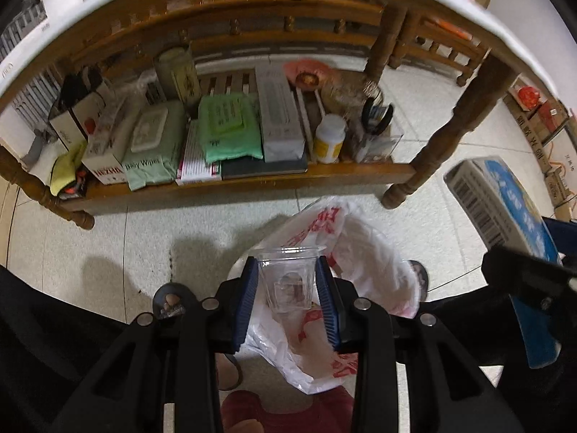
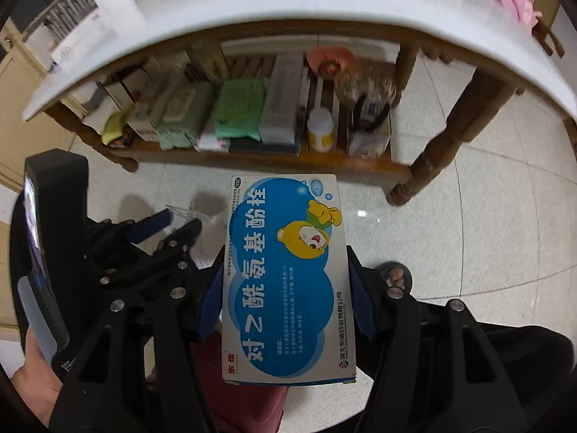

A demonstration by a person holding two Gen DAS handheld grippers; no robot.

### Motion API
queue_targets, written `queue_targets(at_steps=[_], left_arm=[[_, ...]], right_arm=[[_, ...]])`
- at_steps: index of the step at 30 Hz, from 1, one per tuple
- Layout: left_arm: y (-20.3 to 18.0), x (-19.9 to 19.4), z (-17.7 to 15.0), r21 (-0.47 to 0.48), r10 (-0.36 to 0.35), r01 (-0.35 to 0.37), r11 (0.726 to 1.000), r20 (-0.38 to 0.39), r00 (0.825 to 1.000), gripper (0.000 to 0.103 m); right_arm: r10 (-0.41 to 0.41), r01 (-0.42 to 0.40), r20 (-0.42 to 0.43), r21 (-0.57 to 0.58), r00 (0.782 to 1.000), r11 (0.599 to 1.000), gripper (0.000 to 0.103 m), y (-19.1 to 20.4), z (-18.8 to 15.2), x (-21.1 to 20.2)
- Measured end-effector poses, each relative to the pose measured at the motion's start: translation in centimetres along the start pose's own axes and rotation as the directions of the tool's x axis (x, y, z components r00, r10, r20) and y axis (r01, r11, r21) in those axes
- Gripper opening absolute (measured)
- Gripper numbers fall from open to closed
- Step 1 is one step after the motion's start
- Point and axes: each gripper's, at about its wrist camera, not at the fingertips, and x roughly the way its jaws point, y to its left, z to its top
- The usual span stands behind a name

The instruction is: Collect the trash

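My left gripper is shut on a clear plastic cup and holds it above a white plastic bag with red print that lies open on the tiled floor. My right gripper is shut on a blue and white medicine box with a yellow bear. The box also shows at the right of the left wrist view, to the right of the bag. The left gripper shows at the left of the right wrist view.
A wooden table with a white top stands ahead. Its lower shelf holds wipes packs, boxes, a white bottle and other items. Feet in sandals stand beside the bag. Cardboard boxes sit far right.
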Motion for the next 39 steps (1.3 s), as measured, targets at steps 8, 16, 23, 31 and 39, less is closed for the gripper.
queue_targets(at_steps=[8,16,23,31,39], left_arm=[[0.0,6.1,-1.3,-0.014,-0.023,0.022,1.000,-0.103,0.994,0.033],[0.1,11.0,-3.5,-0.004,-0.007,0.006,1.000,-0.151,0.989,0.033],[-0.3,12.8,-3.8,0.014,-0.007,0.010,1.000,-0.162,0.987,0.033],[-0.3,13.5,-4.0,0.017,-0.008,0.011,1.000,-0.185,0.983,0.036],[0.5,13.0,-3.8,-0.016,-0.018,0.015,1.000,-0.171,0.985,0.088]], right_arm=[[-0.019,0.027,-0.150,0.047,0.989,0.999,0.058,-1.2,-0.2,8.9],[-0.001,0.034,-0.246,0.131,0.969,0.991,0.059,-2.5,-0.4,15.8],[-0.009,0.046,-0.305,0.114,0.952,0.992,0.059,-1.8,-0.6,19.6],[-0.017,0.055,-0.336,0.104,0.942,0.993,0.060,-1.4,-0.6,20.9],[-0.013,0.053,-0.323,0.115,0.946,0.992,0.083,-1.3,-0.5,21.1]])
